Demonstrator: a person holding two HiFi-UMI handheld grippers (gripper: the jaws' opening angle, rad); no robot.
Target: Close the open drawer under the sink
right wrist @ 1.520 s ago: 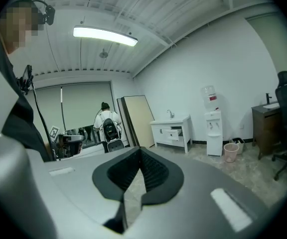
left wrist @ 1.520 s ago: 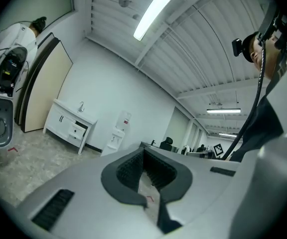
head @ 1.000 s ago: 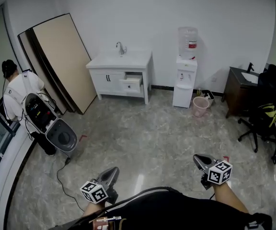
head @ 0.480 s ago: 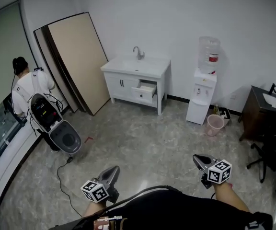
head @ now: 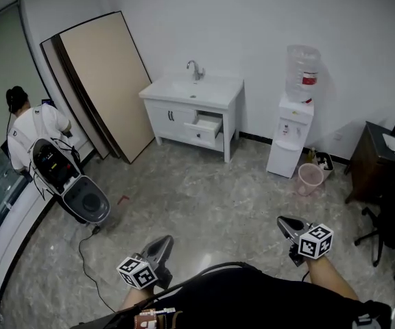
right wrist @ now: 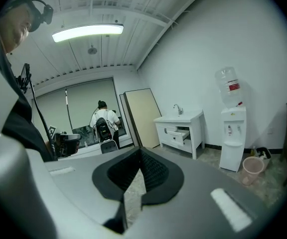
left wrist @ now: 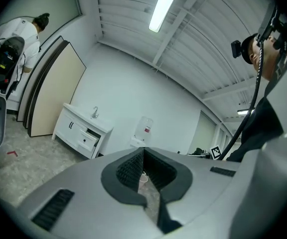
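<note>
The drawer (head: 206, 123) juts open under the sink (head: 192, 88). The left claw (head: 162, 242) and right claw (head: 286, 223), far from the sink, are pressed together, empty (an off-centre shove might jam it crooked).

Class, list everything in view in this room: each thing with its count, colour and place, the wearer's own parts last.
sink cabinet: one, white, far wall
drawer: one, white, pulled open, cabinet's right side
faucet: one, metal, on the cabinet top
water dispenser: one, white, right of cabinet
bin: one, pink, floor beside dispenser
boards: at least two, beige, leaning left of cabinet
person: one, white top, far left
dark cabinet: one, brown, far right
left hand-held gripper: one, grey, shut and empty, bottom left
right hand-held gripper: one, grey, shut and empty, bottom right
</note>
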